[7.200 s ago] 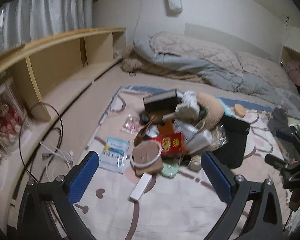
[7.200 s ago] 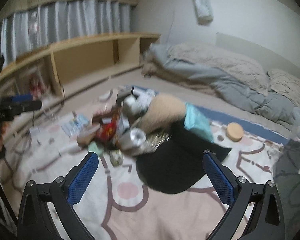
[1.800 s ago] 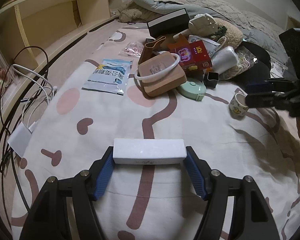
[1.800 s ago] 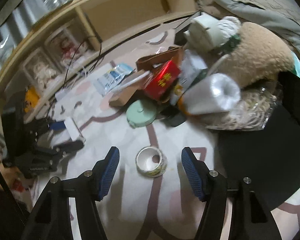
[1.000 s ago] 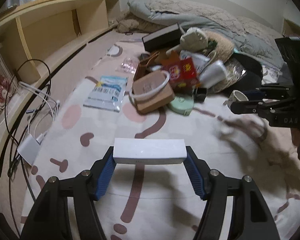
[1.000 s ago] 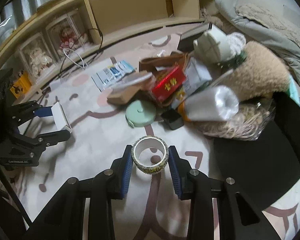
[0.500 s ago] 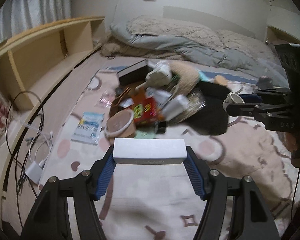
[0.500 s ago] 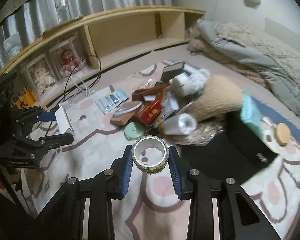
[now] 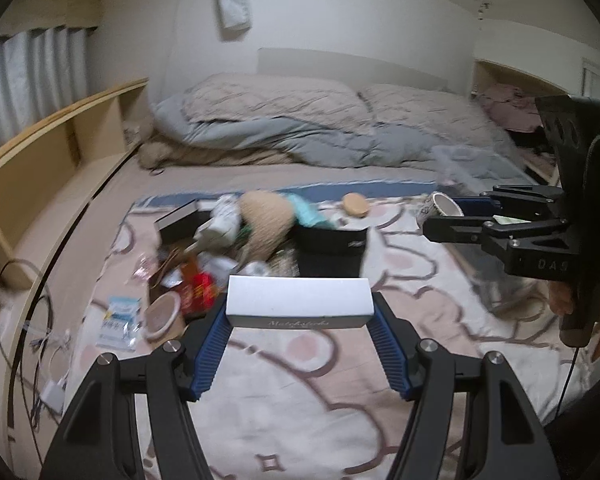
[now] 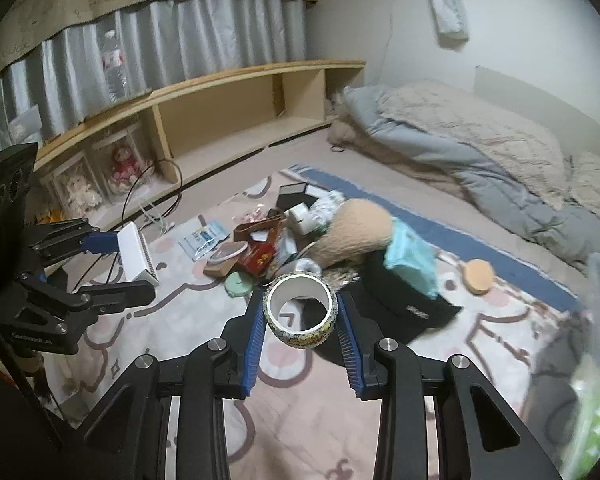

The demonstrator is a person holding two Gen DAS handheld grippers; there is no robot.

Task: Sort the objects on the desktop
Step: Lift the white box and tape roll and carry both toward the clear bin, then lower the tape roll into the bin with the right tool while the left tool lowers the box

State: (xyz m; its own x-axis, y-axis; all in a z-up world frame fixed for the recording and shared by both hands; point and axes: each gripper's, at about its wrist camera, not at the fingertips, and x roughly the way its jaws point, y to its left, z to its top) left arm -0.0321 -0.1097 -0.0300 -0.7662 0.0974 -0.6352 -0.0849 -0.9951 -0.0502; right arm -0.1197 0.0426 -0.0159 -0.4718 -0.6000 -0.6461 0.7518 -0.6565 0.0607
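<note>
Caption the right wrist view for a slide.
Right tongs hold a tape roll above the cluttered mat.

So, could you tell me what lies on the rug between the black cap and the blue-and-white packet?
The clutter pile: between the black cap and the packet lie a red box, round mirror and fluffy beige thing, clearest in the right wrist view.

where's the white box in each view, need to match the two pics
Left wrist: the white box sits bottom centre, clamped end to end by the left gripper.
Right wrist: the same box is at the left edge, seen end-on in that gripper.
Shared landmark: the tan round cushion in the pile.
</note>
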